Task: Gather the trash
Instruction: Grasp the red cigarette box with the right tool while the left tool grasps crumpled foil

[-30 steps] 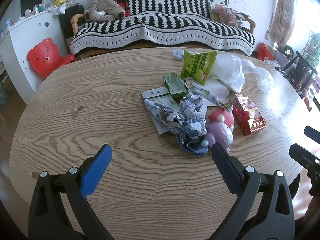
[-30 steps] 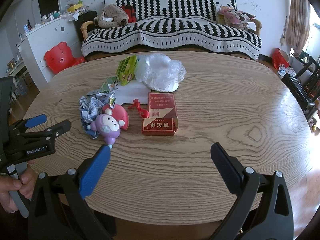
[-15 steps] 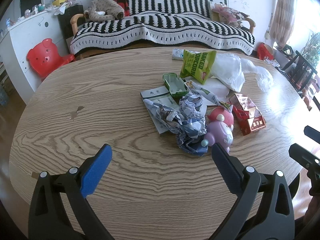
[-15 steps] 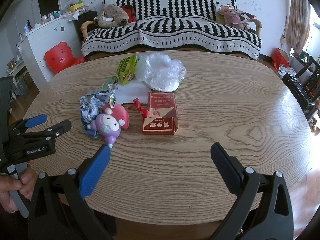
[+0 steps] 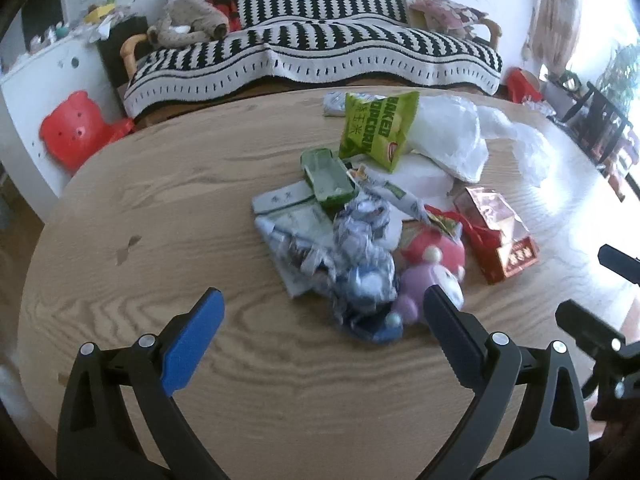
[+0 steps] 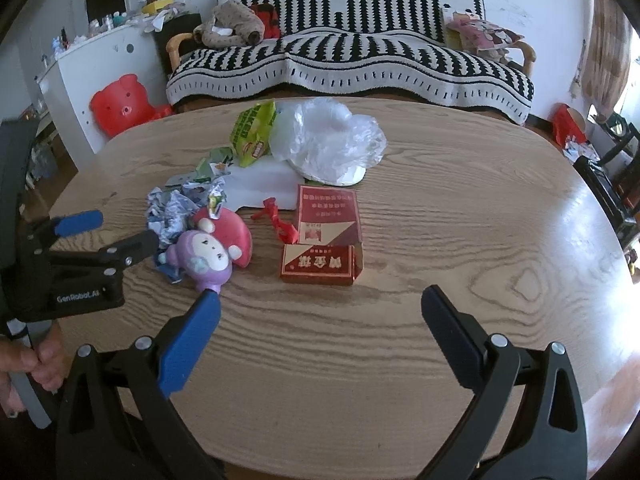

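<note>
A heap of trash lies mid-table: crumpled blue-white paper (image 5: pixel 360 256) (image 6: pixel 172 212), a green popcorn bag (image 5: pixel 376 128) (image 6: pixel 252 132), a green carton (image 5: pixel 326 178), a clear plastic bag (image 5: pixel 448 136) (image 6: pixel 328 140), a red box (image 5: pixel 500 236) (image 6: pixel 324 240) and a red ribbon (image 6: pixel 278 220). A purple and red toy (image 5: pixel 424 268) (image 6: pixel 212 252) lies among it. My left gripper (image 5: pixel 320 308) (image 6: pixel 108 228) is open, its jaws just short of the crumpled paper. My right gripper (image 6: pixel 320 312) is open and empty, just short of the red box.
The oval wooden table (image 5: pixel 160 208) (image 6: pixel 460 220) holds everything. A striped sofa (image 5: pixel 312 48) (image 6: pixel 352 52) stands behind it, a red bear stool (image 5: pixel 76 128) (image 6: pixel 120 104) at the left. A dark chair (image 6: pixel 612 188) stands at the right.
Both grippers have moved forward toward the trash heap; the left one has come close to the crumpled paper and the toy. Both stay open.
</note>
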The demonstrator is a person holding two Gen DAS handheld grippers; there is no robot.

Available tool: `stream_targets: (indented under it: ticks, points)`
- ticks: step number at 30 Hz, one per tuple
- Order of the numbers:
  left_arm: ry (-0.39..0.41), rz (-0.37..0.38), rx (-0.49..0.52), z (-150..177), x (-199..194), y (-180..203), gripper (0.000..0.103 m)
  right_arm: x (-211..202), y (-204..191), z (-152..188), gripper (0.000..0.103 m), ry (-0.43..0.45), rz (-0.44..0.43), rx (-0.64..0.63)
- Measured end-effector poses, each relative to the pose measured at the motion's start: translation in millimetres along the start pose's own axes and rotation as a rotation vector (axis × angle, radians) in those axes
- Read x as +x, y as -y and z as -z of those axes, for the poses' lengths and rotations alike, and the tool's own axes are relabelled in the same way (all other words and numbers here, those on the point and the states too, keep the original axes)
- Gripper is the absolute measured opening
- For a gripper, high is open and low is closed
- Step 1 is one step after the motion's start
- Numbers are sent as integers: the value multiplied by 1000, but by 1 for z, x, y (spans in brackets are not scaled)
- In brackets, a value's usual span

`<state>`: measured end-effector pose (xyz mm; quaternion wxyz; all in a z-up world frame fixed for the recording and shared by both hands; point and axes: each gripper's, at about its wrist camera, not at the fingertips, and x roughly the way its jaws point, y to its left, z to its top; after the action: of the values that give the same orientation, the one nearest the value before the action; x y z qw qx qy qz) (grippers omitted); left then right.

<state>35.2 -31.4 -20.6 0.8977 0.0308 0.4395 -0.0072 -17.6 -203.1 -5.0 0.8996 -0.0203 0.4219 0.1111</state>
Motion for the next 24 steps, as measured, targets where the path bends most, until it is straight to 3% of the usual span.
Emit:
stream_targets:
  ticks: [7,13,14,15,17,20,24]
  points:
    - [-25,6,-29,-12,23,-6,96,34,5,-12,94,-9,14,10]
    - [-26,63,-45,-15,27,-11,71,68,9,-18,88,-73,-28,69]
    - [-27,81,-47,-15,27,-12,63,74,10,-19,85,-86,-32,82]
    - [-27,94,-46,-14,27,-12,52,77,11,-19,76,-92,-29,93]
    - [-15,101,-43,-14,23,-14,45,80,11,-21,58,-97,-26,99]
    - [1,145,-66,-14,13,-19,25,75,11,-22,57,-88,-44,98]
    - [18,169,-88,-14,0,-25,22,58,8,-23,56,-49,-44,79]
